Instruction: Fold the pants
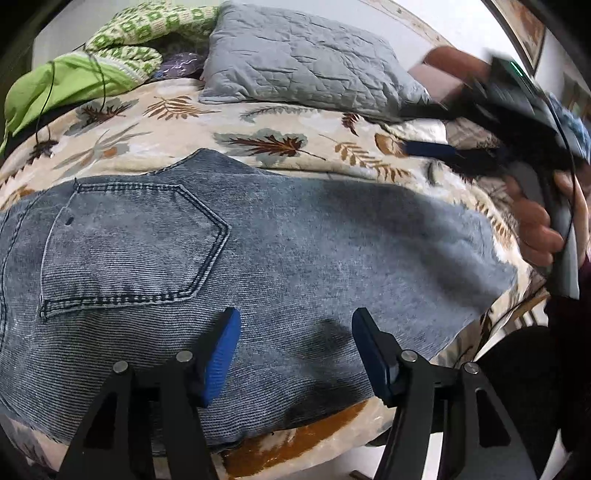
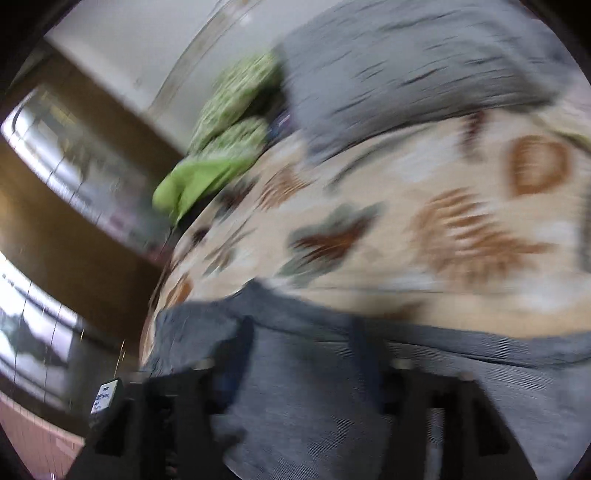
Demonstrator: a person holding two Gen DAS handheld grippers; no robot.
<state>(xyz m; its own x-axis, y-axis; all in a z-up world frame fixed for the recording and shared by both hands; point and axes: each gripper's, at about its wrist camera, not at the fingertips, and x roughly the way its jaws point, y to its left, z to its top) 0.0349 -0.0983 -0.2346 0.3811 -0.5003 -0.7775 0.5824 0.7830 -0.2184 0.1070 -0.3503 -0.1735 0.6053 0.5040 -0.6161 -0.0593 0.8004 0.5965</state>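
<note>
Pants [image 1: 258, 236] lengthwise across bedspread [image 1: 258, 122] (pocket up)

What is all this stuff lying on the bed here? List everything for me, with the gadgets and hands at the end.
jeans: one, faded blue, folded flat on the near part of the bed, back pocket up
bedspread: one, cream with brown and grey leaves, under the jeans
pillow: one, grey quilted, at the far side
knitted cloth: one, green and white, far left corner
plain cloth: one, lime green, beside the knitted one
left gripper: black, blue pads, open above the jeans
right gripper: black, blue pads, blurred, over the bedspread at right
hand: one, gripping the right gripper's handle
</note>
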